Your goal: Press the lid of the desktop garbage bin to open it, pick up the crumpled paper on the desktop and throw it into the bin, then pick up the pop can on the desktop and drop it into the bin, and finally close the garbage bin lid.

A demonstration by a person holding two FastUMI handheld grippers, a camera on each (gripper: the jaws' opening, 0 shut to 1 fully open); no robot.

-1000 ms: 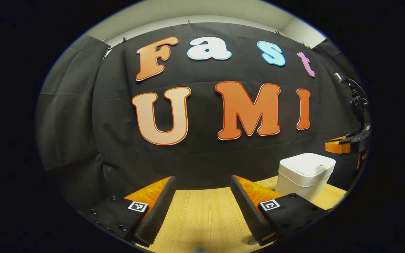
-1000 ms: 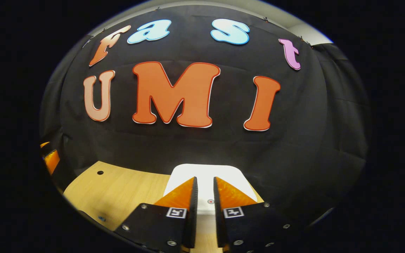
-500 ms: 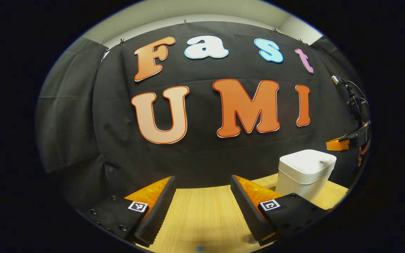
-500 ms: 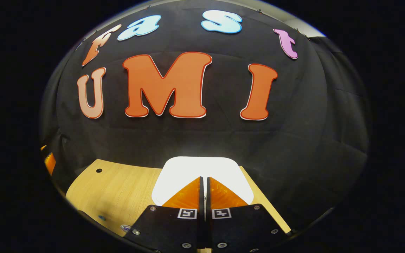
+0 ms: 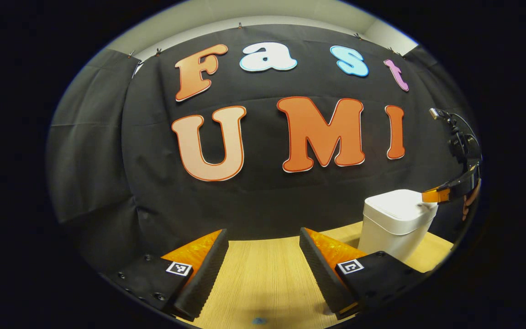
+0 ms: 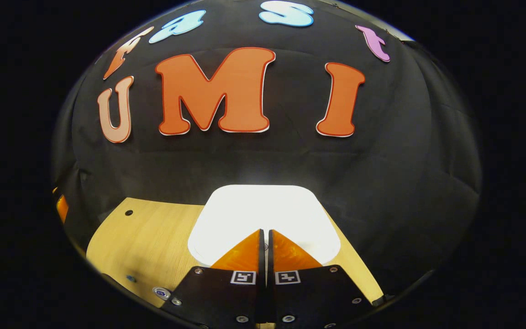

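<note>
right gripper [image 6: 265, 232]: fingers together, tips on bin lid [image 6: 263, 210] | left gripper [image 5: 263, 237]: fingers apart over table [image 5: 263, 274]

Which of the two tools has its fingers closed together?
The right tool, poised over the white bin lid, fingers together. The left tool has a wide gap, showing the wooden table between them.

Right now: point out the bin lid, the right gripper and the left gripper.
bin lid [image 6: 263, 210]: right gripper view, flat white top.
right gripper [image 6: 265, 232]: right gripper view, between its shut fingertips, over the lid.
left gripper [image 5: 263, 235]: left gripper view, gap between its open fingertips.
</note>
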